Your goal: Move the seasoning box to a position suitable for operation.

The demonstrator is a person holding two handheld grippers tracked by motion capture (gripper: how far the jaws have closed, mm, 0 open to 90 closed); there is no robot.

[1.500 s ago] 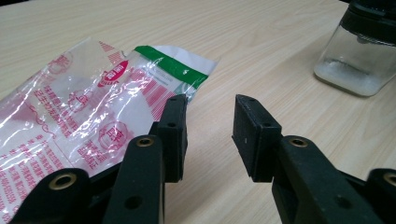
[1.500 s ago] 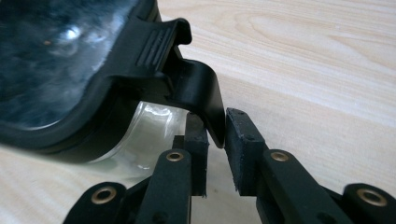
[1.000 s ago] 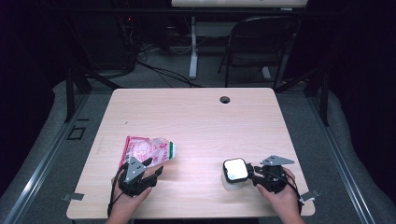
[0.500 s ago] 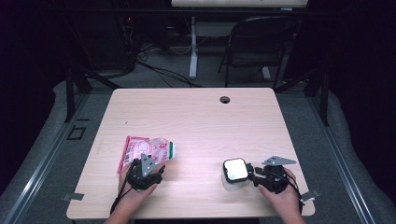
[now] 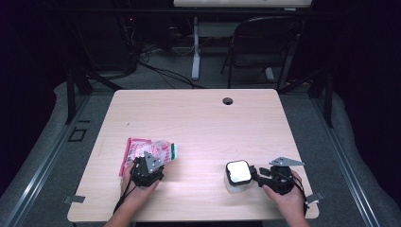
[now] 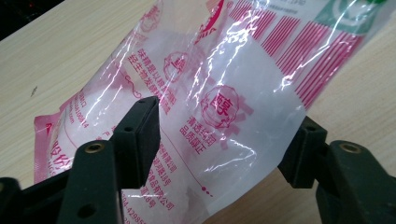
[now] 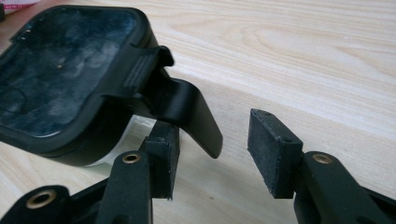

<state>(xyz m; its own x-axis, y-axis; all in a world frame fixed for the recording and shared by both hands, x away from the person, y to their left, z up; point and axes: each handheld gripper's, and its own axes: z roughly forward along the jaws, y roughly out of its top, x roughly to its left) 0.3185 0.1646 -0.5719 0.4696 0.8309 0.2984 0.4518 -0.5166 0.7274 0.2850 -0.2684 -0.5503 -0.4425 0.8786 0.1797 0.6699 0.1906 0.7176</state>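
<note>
Two grippers worked the table (image 5: 198,118) in the high view: the left gripper (image 5: 152,160) over the pink bag (image 5: 163,149), the right gripper (image 5: 257,172) beside the white-lidded container (image 5: 238,174). Left gripper view: jaws wide, just opened then slightly narrowed, bag between them, contact uncertain. Right gripper view: jaws opening wide, the container's latch tab (image 7: 187,112) just ahead, ungripped.

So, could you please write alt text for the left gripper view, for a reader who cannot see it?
A clear plastic bag with pink print, holding something white, lies on a light wooden table between the two black jaws of the left gripper. The jaws stand open on either side of the bag.
</note>
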